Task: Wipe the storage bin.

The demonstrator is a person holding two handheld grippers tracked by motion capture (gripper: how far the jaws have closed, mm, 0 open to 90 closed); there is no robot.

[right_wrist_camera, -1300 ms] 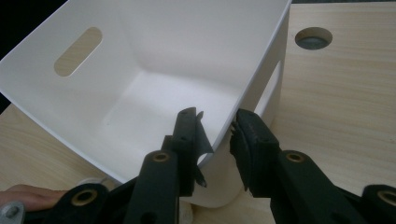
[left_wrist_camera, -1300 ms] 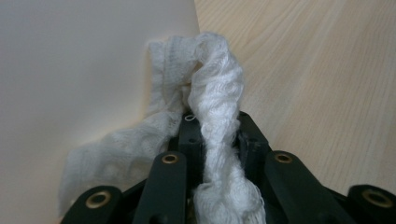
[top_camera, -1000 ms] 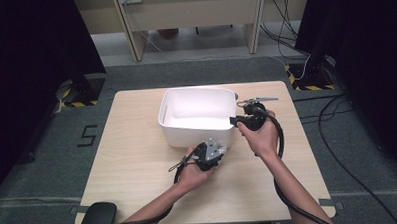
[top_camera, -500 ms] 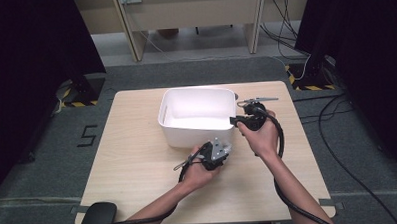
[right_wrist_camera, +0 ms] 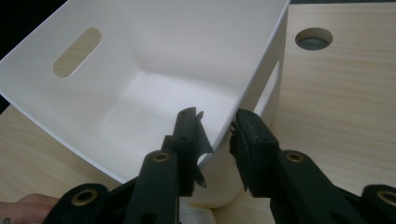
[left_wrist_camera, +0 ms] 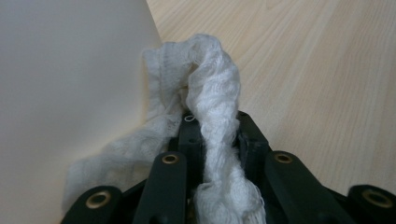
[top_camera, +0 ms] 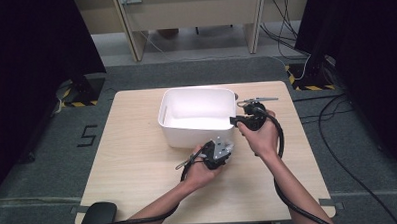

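A white plastic bin (top_camera: 187, 135) stands in the middle of the wooden table (top_camera: 138, 164). My left gripper (top_camera: 221, 146) is low at the bin's near right side. In the left gripper view it (left_wrist_camera: 217, 126) is shut on a bunched white cloth (left_wrist_camera: 212, 88), which rises from the jaws and leans on the bin's outer wall (left_wrist_camera: 70, 70). My right gripper (top_camera: 238, 120) is at the bin's near right corner. In the right gripper view its jaws (right_wrist_camera: 217, 123) straddle the rim (right_wrist_camera: 261, 74), one inside and one outside, and grip it. The bin's inside (right_wrist_camera: 154, 98) looks bare.
A round cable hole (right_wrist_camera: 314, 38) sits in the table beyond the bin's right side. Cables trail from both grippers over the near edge (top_camera: 277, 139). Dark curtains and desk legs stand past the table's far side.
My left gripper has edged slightly to the right along the bin's near wall, cloth still in it. The right gripper and the bin have not moved.
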